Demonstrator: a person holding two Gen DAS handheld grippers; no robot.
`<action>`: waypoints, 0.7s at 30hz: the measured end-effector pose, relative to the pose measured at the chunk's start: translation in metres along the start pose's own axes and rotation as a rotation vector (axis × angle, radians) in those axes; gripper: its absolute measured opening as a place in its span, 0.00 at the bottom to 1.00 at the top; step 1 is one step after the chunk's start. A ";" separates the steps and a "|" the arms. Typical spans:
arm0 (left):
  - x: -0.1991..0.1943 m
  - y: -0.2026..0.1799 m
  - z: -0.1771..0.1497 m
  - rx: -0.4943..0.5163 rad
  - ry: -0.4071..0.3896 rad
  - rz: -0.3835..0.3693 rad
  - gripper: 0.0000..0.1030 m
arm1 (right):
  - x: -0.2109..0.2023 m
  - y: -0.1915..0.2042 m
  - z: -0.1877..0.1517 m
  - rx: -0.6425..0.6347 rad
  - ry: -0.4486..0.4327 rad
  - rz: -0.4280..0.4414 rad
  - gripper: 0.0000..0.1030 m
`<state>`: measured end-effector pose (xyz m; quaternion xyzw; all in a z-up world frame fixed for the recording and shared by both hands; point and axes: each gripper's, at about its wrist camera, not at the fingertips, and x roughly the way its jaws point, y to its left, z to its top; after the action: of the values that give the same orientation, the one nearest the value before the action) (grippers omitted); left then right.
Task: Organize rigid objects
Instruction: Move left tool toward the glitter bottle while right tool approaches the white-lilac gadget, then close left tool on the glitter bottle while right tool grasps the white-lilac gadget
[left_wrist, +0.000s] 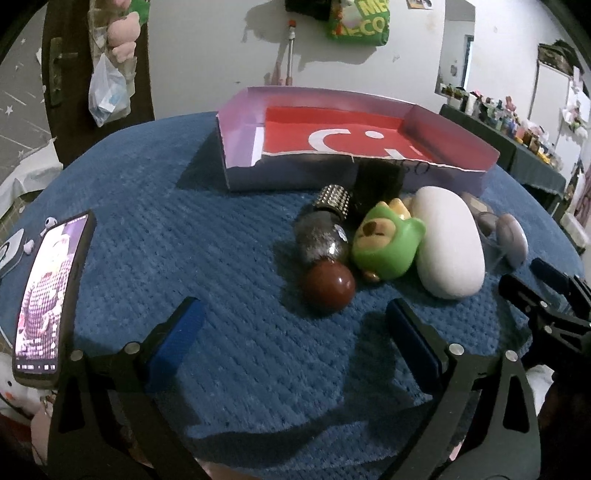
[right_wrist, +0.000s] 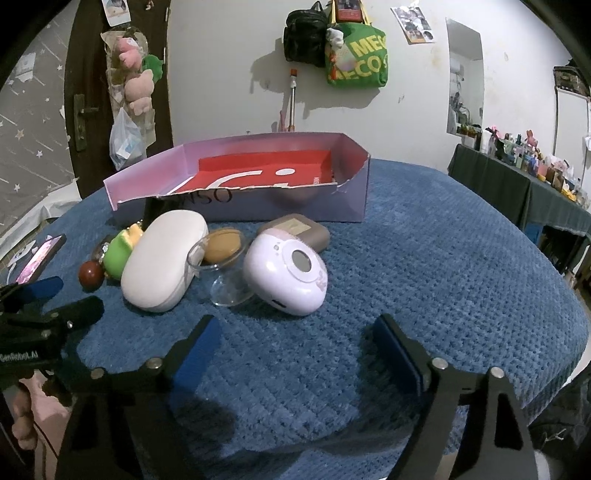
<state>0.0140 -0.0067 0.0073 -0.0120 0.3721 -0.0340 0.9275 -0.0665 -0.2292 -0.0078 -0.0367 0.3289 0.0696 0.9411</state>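
Note:
A shallow cardboard box with a red bottom stands at the back of the blue table. In front of it lie a dark red ball, a green toy figure, a white oval case, a studded bottle, a pale pink camera-like device and a clear dish with a tan pad. My left gripper is open and empty, just short of the ball. My right gripper is open and empty, near the pink device.
A lit phone lies at the table's left edge. A brown compact case sits behind the pink device. A black box stands against the cardboard box. Bags hang on the back wall; a cluttered shelf is at far right.

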 end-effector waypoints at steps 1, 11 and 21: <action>0.001 0.000 0.001 0.006 0.001 0.003 0.93 | 0.001 0.000 0.001 0.001 -0.002 0.001 0.81; 0.010 0.000 0.013 0.014 0.002 -0.022 0.81 | 0.005 0.002 0.018 -0.036 -0.015 0.014 0.65; 0.017 -0.004 0.017 0.028 0.009 -0.010 0.81 | 0.011 -0.006 0.026 -0.032 -0.008 -0.020 0.63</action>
<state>0.0381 -0.0117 0.0078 -0.0009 0.3759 -0.0436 0.9256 -0.0410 -0.2312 0.0054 -0.0545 0.3234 0.0658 0.9424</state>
